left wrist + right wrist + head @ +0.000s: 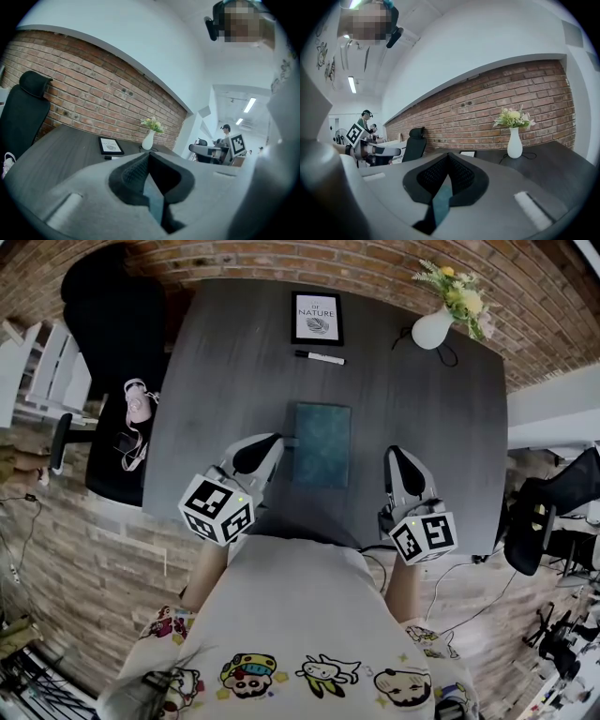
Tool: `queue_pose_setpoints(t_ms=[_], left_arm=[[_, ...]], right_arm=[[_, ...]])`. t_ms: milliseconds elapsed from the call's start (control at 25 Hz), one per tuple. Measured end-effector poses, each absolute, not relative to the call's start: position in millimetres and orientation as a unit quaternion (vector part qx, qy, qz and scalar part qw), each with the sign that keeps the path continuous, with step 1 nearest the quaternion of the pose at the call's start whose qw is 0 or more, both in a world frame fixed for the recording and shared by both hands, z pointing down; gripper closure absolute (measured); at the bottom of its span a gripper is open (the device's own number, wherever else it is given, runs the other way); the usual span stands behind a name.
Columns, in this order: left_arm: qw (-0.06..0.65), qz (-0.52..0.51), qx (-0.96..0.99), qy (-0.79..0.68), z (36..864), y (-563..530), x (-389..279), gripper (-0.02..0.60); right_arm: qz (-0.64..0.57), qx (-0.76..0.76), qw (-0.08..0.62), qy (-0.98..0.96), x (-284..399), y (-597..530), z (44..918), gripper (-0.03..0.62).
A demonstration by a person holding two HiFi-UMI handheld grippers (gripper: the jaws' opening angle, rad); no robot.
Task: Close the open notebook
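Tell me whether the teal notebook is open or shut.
Shut: the notebook lies flat on the table, showing one plain teal cover, no spread pages.

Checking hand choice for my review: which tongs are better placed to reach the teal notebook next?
Left, probably. The left tongs end right beside the left edge of the notebook; the right tongs sit farther off, with bare table between. Both are shut, and the notebook already looks closed.

I counted one bench (422,427) carrying one teal notebook (322,443), one framed print (317,318), one marker (320,357) and one white vase (432,330) of flowers. I worked one left claw (272,440) and one right claw (394,454). Two black office chairs (108,306) stood nearby.
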State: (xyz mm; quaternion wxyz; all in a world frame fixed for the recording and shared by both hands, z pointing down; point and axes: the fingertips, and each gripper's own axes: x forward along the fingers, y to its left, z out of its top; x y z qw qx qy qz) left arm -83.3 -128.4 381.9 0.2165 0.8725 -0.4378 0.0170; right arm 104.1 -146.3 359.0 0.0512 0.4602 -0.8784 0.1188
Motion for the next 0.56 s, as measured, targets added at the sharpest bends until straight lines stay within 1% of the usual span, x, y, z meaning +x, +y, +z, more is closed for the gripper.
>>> queue_pose_setpoints(t_ms=[240, 560], left_arm=[[0.213, 0.016, 0.874, -0.437, 380.5, -127.4, -85.6, 0.583], [0.195, 0.04, 0.876, -0.439, 383.6, -125.4, -91.6, 0.583]], right_arm=[[0.114, 0.456, 0.055, -0.881, 100.2, -144.2, 357.6, 0.586], [0.115, 0.462, 0.052, -0.878, 106.0, -143.5, 358.1, 0.586]])
